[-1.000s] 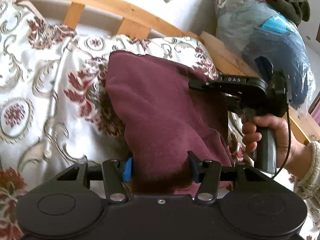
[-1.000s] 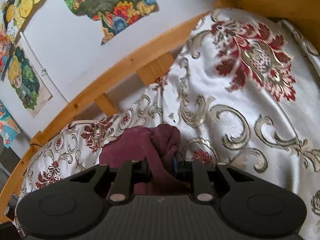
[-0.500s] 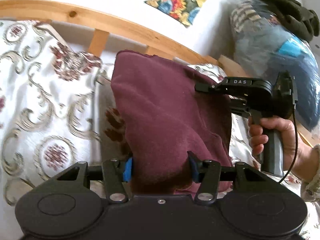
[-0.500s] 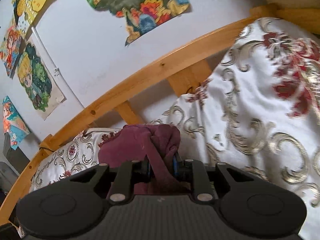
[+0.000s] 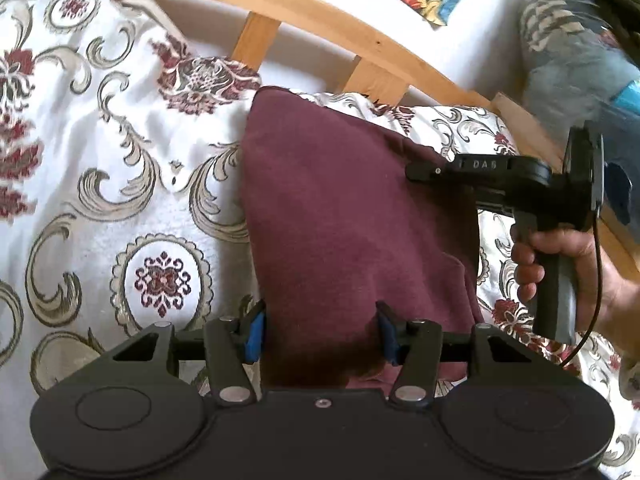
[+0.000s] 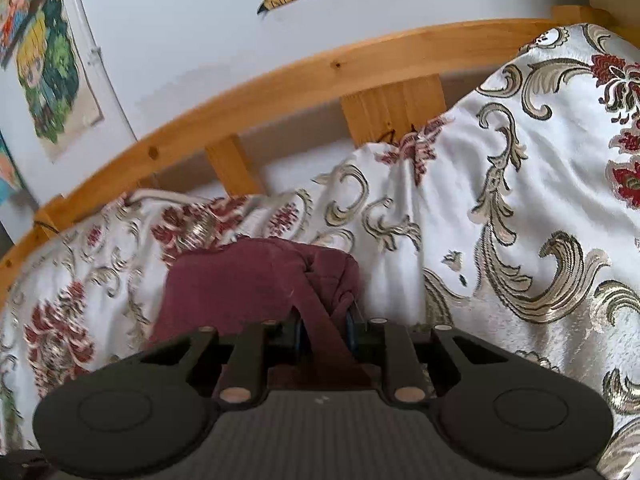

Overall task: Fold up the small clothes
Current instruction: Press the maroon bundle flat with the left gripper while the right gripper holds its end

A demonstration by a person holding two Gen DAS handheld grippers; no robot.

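a maroon garment (image 5: pixel 352 216) hangs stretched between two hand-held grippers above a bed. the left gripper (image 5: pixel 320 330) clamps a broad bunch of the cloth's near edge; the right gripper (image 6: pixel 323 334), held in a hand (image 5: pixel 576 268), pinches a narrow fold of its far edge. the cloth's long axis runs from the left gripper toward the wooden bed rail (image 5: pixel 320 12). below the garment lies a white floral bedspread (image 5: pixel 120 168); beyond the rail, a white wall with posters (image 6: pixel 52 68).

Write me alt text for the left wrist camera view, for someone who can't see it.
A maroon garment is stretched between two handheld grippers over a floral bedspread: the left gripper clamps its near edge, the right gripper, in a person's hand, holds its far corner. A wooden bed rail curves behind.
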